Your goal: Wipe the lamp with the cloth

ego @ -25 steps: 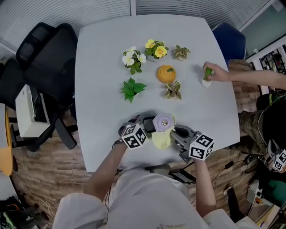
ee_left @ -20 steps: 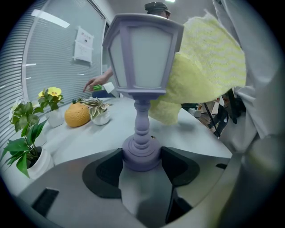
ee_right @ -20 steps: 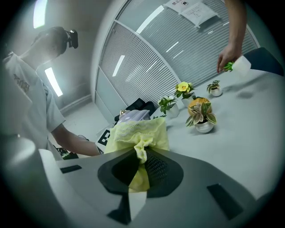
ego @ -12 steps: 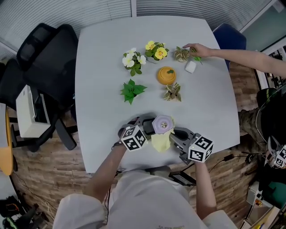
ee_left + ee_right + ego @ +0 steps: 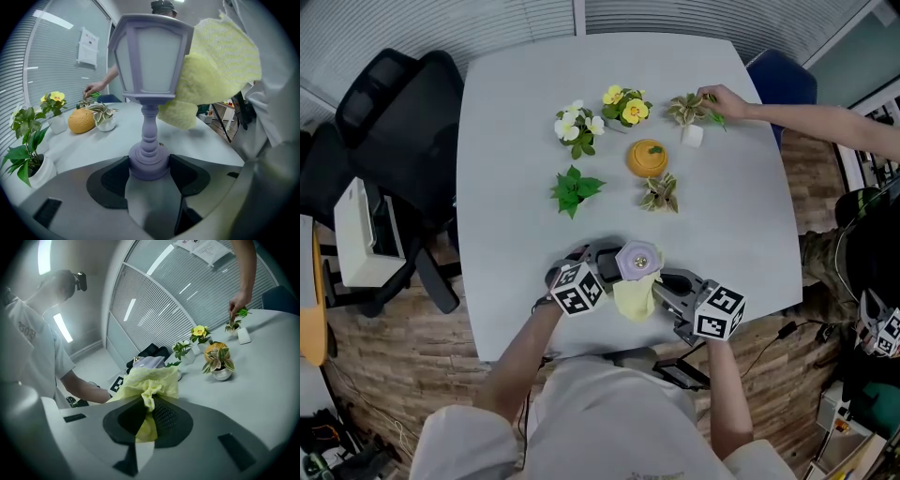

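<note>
A small lilac lantern-shaped lamp (image 5: pixel 638 260) (image 5: pixel 150 56) stands upright near the table's front edge. My left gripper (image 5: pixel 605 265) (image 5: pixel 149 169) is shut on the lamp's round base. A yellow cloth (image 5: pixel 636 294) (image 5: pixel 218 70) (image 5: pixel 149 383) is pinched in my right gripper (image 5: pixel 661 291) (image 5: pixel 146 420), which is shut on it. The cloth rests against the lamp's right side and top, hiding most of the lamp (image 5: pixel 149 363) in the right gripper view.
Small potted plants (image 5: pixel 574 189) (image 5: pixel 578 125) (image 5: pixel 627 105) (image 5: pixel 660 192) and an orange pot (image 5: pixel 648 157) stand mid-table on the grey table (image 5: pixel 516 234). Another person's hand (image 5: pixel 724 101) reaches in from the right to a pot (image 5: pixel 692 134) at the back. A black chair (image 5: pixel 394 141) stands left.
The other person's hand carried a small white pot from the table's right edge to the back near the striped plant. My grippers, lamp and cloth shifted only slightly.
</note>
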{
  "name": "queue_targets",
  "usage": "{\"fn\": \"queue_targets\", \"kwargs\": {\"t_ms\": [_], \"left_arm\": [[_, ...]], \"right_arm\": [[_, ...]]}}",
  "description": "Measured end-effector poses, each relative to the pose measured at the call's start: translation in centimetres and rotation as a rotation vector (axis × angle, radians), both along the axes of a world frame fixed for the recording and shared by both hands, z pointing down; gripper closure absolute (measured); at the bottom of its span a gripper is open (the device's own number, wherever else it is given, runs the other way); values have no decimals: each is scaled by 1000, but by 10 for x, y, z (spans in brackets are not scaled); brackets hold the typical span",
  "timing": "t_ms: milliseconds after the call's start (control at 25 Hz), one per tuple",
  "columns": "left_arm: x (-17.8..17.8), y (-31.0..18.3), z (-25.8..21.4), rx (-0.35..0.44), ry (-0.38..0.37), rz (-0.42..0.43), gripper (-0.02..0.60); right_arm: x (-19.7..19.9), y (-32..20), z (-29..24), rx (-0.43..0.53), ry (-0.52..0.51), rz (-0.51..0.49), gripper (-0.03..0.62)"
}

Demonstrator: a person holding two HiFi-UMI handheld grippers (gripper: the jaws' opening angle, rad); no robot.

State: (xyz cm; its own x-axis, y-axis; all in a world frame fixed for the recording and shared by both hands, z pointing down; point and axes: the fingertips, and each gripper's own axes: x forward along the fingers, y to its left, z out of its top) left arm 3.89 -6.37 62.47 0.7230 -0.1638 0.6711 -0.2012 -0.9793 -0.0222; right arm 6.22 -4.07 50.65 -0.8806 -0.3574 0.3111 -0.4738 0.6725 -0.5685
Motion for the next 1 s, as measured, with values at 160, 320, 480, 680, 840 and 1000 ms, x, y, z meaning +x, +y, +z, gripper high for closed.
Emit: {"fn": "queue_targets", "kwargs": {"t_ms": [160, 320, 480, 680, 840, 1000], "left_arm": [[0, 1, 1, 1, 0, 1, 307], [0, 1, 1, 1, 0, 0, 307], [0, 0, 1, -1, -1, 0, 307], [0, 0, 1, 1, -1, 0, 307], [0, 0, 1, 3, -1, -1, 307], [0, 1, 0, 5, 0, -2, 307]], "right_arm": [[0, 0, 5, -8, 2, 1, 556], [1, 0, 9, -15, 21, 3, 556], [-1, 0, 13, -24, 37, -4, 556], [-3, 3, 8, -18, 23, -14, 556], [-4, 3, 12, -14, 52, -19, 556], [-3, 1, 20, -21, 90, -14, 556]]}}
